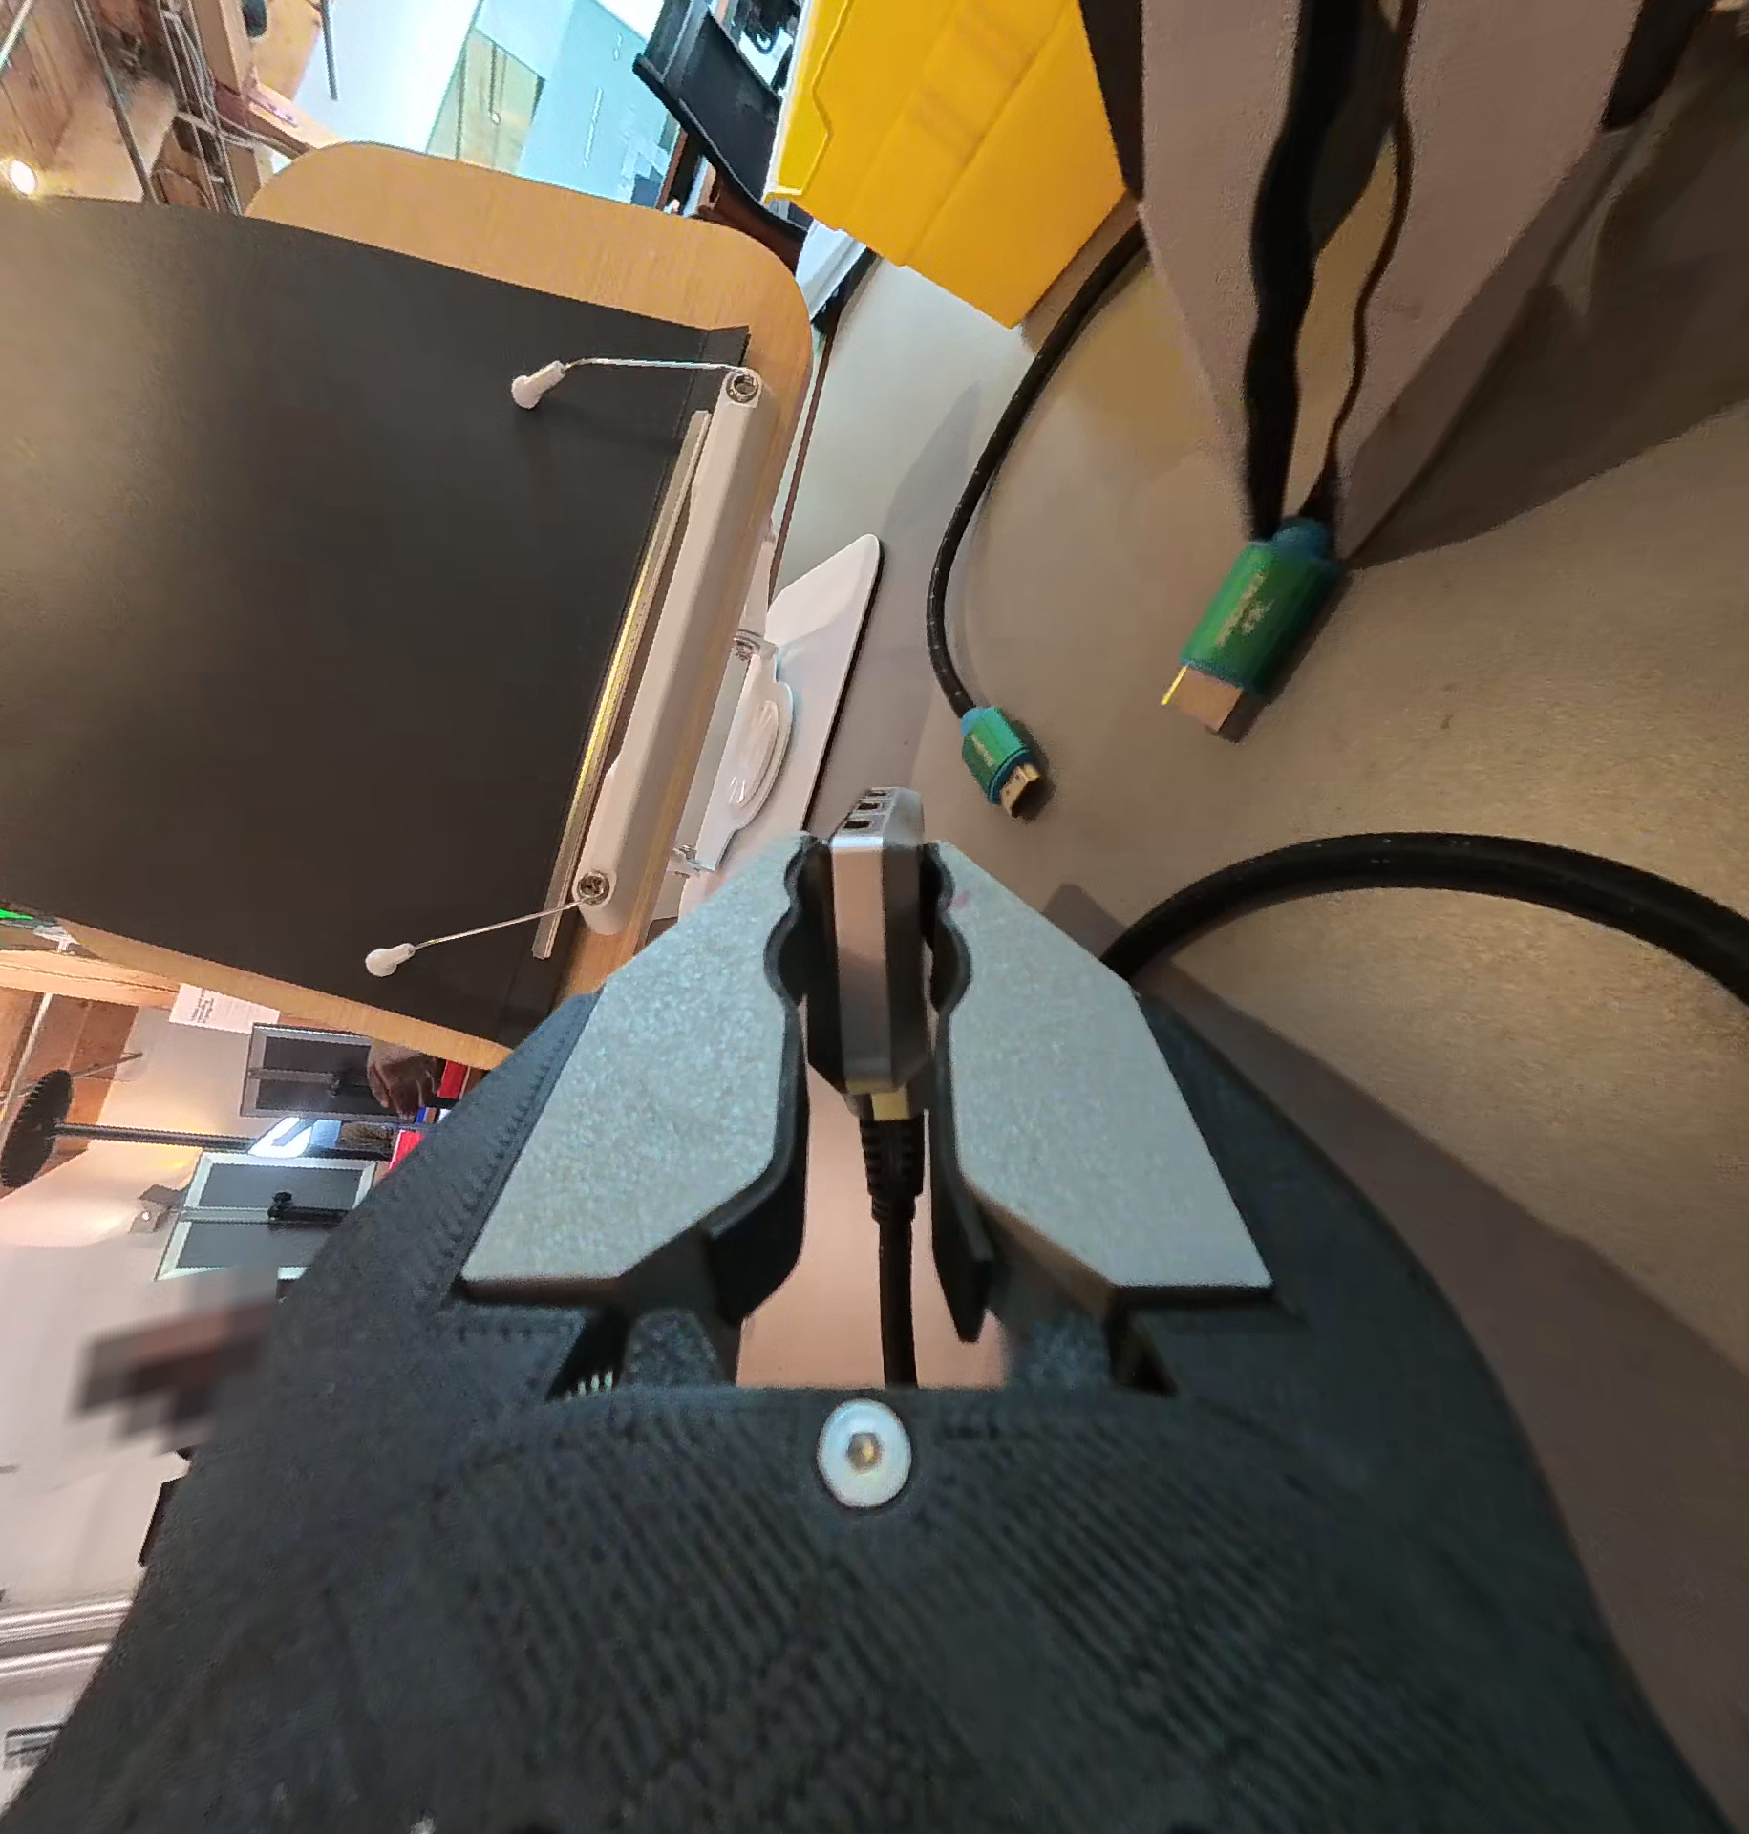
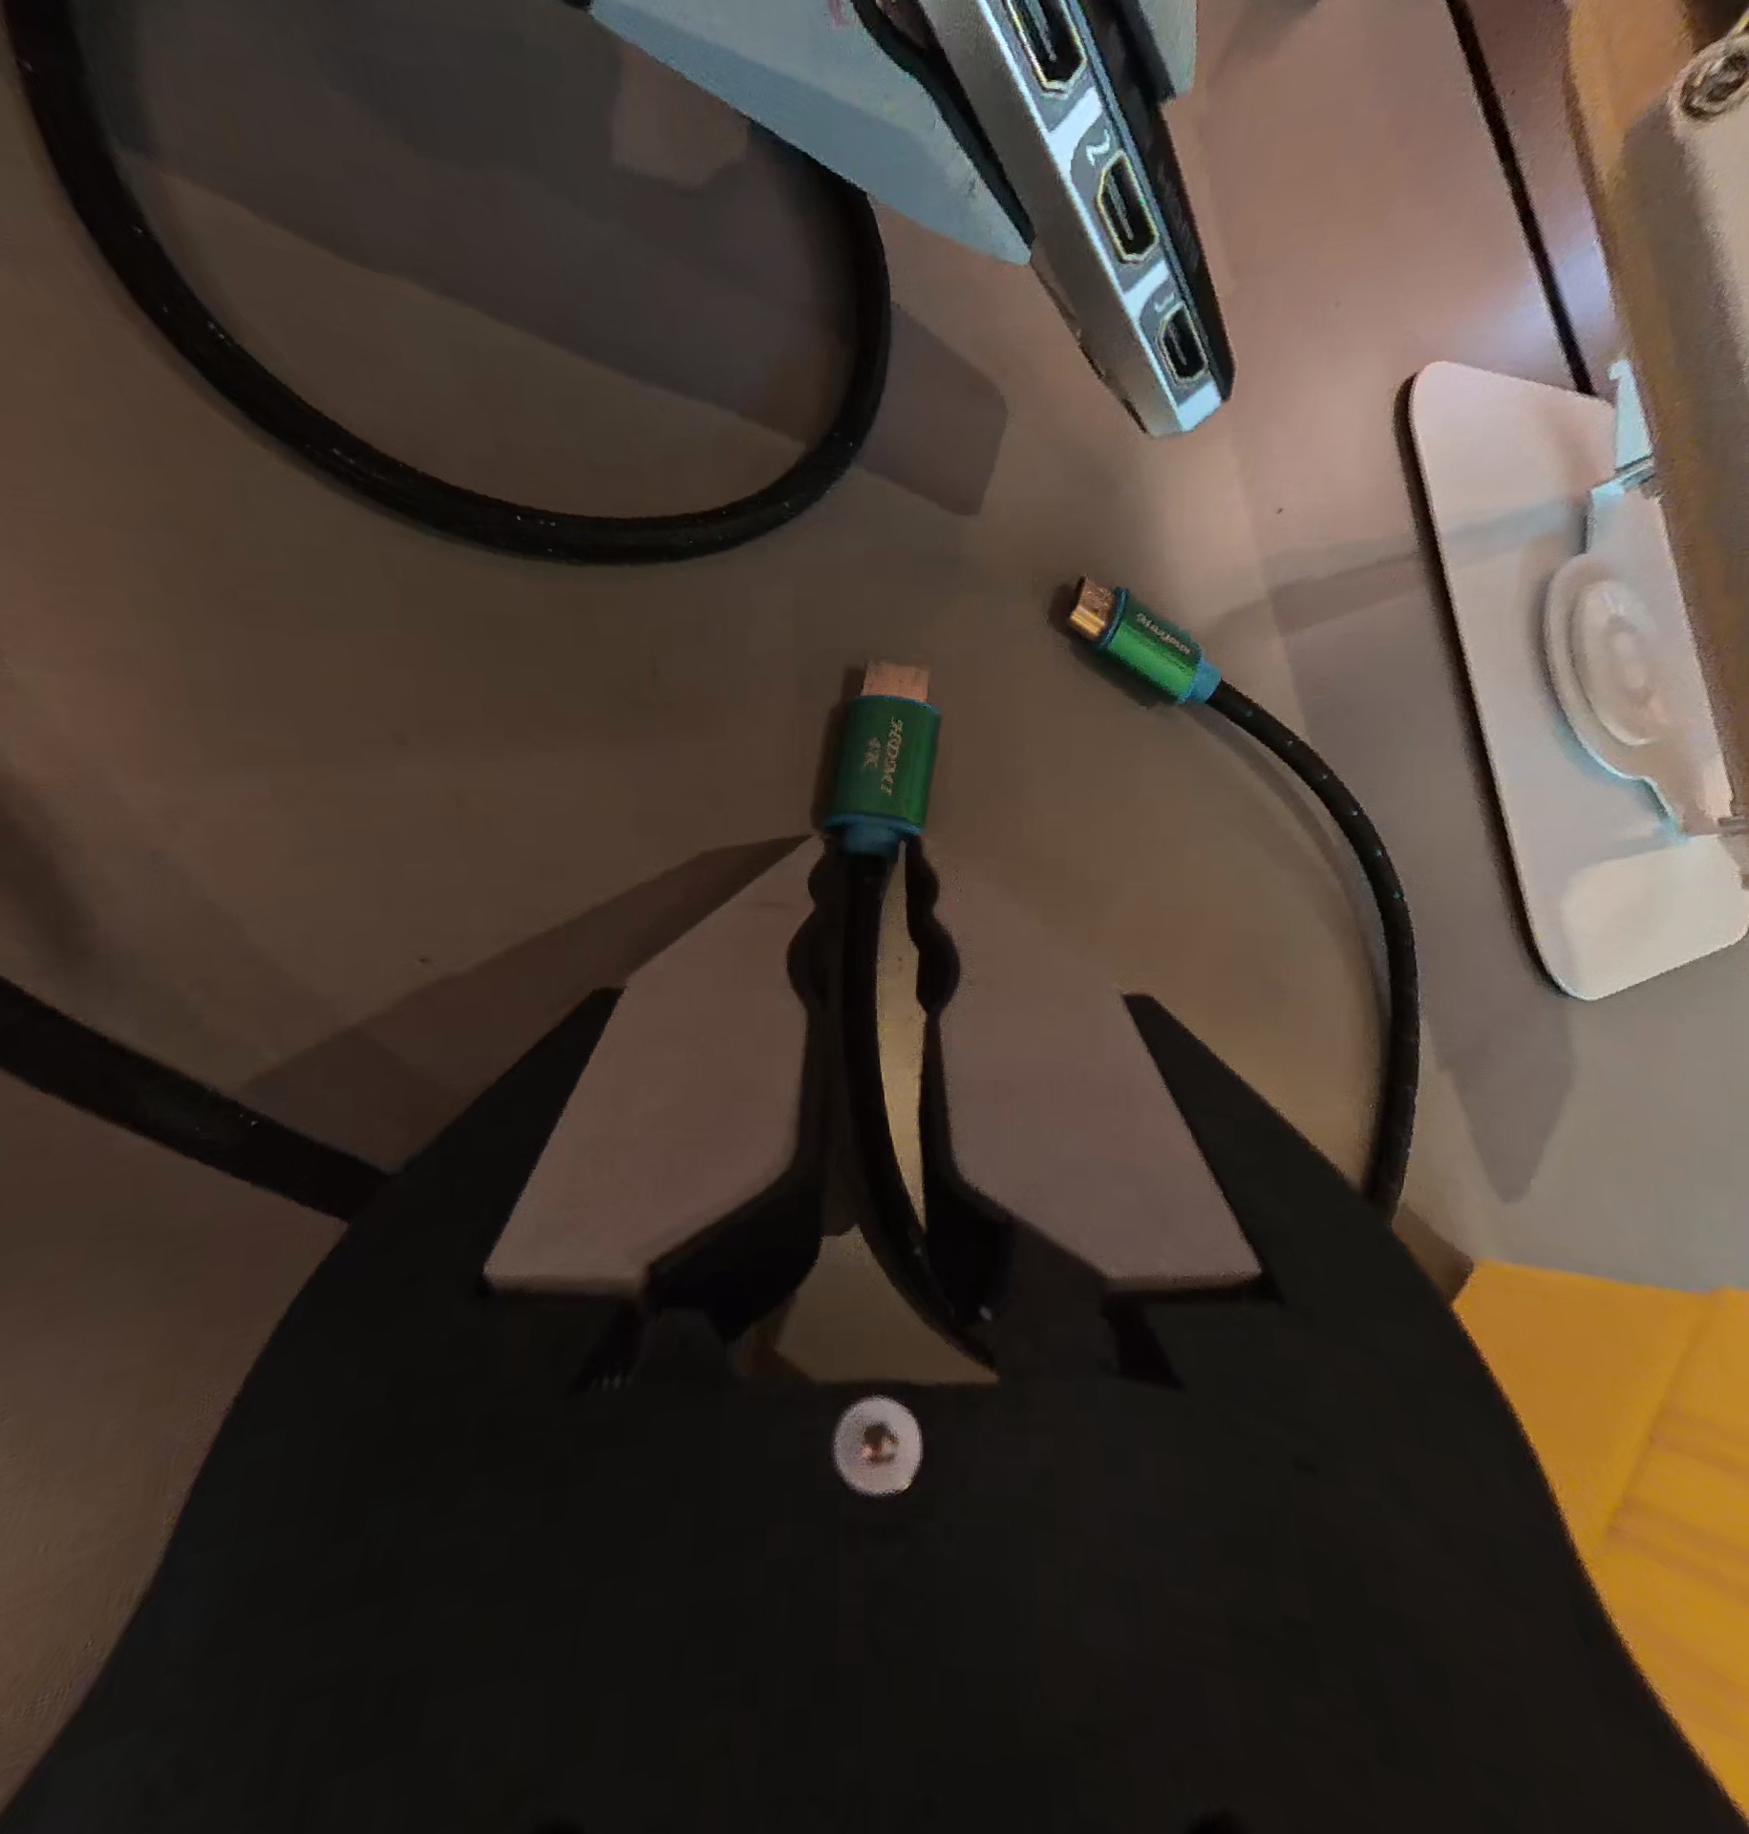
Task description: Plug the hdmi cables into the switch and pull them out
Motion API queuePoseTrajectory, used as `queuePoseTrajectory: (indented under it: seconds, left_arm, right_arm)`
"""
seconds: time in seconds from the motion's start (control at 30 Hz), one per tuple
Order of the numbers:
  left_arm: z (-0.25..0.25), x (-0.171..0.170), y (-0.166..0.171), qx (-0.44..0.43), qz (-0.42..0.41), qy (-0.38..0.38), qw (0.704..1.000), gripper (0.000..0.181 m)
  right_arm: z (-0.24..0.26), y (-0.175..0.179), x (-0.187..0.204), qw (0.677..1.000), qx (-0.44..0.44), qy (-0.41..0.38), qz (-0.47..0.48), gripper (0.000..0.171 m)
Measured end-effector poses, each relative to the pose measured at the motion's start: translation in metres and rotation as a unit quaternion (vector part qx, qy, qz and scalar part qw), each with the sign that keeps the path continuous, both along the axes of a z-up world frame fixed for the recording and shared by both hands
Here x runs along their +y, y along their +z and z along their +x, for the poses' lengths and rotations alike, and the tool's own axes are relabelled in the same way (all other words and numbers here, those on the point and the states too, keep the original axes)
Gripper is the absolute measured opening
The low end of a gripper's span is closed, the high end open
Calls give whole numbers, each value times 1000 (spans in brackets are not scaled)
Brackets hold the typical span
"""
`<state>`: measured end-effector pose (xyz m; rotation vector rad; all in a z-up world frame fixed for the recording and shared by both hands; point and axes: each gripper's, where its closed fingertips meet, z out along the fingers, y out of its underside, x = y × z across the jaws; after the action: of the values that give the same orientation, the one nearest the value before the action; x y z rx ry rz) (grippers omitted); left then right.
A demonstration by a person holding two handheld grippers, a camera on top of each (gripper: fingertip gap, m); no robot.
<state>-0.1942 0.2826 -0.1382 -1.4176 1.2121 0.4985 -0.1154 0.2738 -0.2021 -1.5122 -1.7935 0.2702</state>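
Note:
My left gripper (image 1: pixel 872 873) is shut on the grey HDMI switch (image 1: pixel 868 953), held on edge above the table, with a black cable leaving its near end. In the right wrist view the switch (image 2: pixel 1138 228) shows three empty ports facing down toward me. My right gripper (image 2: pixel 862 863) is shut on the black cable just behind a green HDMI plug (image 2: pixel 875 764), whose metal tip points toward the switch. That held plug also shows in the left wrist view (image 1: pixel 1247 635). A second green HDMI plug (image 2: pixel 1143 645) lies loose on the table; it also shows in the left wrist view (image 1: pixel 999 759).
A thick black cable (image 2: pixel 513 496) loops over the grey table (image 2: pixel 255 744). A white stand base (image 2: pixel 1565 675) sits at the right. A black screen (image 1: pixel 285 595) on a wooden board stands beside the switch. A yellow bin (image 1: pixel 949 149) is behind. Across from one pair of fingers to the other is roughly 11 centimetres.

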Motion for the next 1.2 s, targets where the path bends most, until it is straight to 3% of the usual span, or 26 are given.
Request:
queuePoseTrajectory:
  seconds: [0.13,0.33,0.53,0.93,1.2]
  left_arm:
    - [2,0,0,2,4,-3,1000,18]
    - [-13,12,2,109,71,53,990,18]
    - [2,13,-3,153,97,35,983,18]
    - [5,16,-10,209,127,35,969,18]
    - [16,16,-9,218,140,22,966,18]
  right_arm:
    - [-6,0,5,999,29,-9,11,9]
    - [-15,21,7,993,84,-40,-75,8]
    - [-30,51,-3,970,157,-13,-185,8]
    - [-32,54,0,962,113,71,-238,8]
    - [-22,62,-5,945,147,90,-279,8]
